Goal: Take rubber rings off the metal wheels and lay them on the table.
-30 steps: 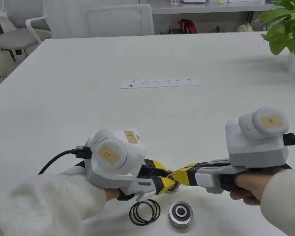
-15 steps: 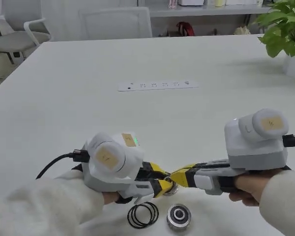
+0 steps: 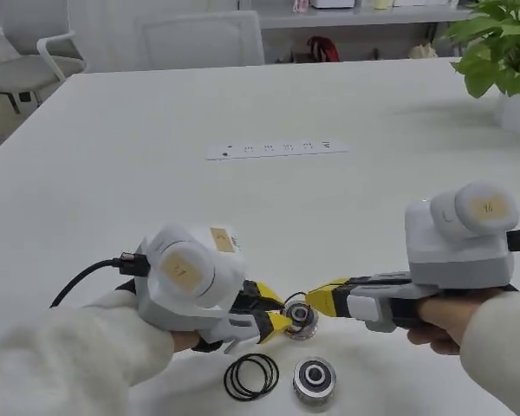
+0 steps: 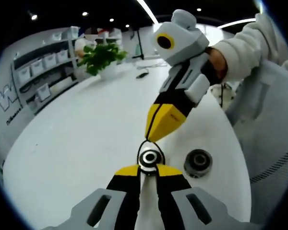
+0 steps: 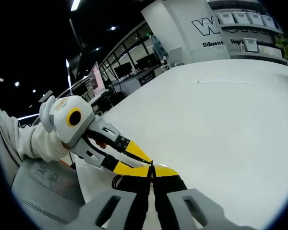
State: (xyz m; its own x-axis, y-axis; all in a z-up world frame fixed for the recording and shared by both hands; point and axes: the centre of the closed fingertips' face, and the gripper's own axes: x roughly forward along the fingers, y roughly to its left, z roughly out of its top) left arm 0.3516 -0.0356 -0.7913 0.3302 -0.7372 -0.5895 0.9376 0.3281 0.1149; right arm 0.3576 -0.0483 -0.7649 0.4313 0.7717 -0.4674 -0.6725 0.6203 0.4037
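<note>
Wheel (image 3: 300, 318), ring (image 4: 145, 143) gripped near table (image 3: 329, 217) edge.

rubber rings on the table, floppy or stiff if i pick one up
Probably floppy: the rubber rings are thin black loops lying flat and overlapping. Likely very light beside the chunky metal wheel next to them. Lying flat they seem unlikely to roll, though so thin that jaws may struggle to get under one.
</note>
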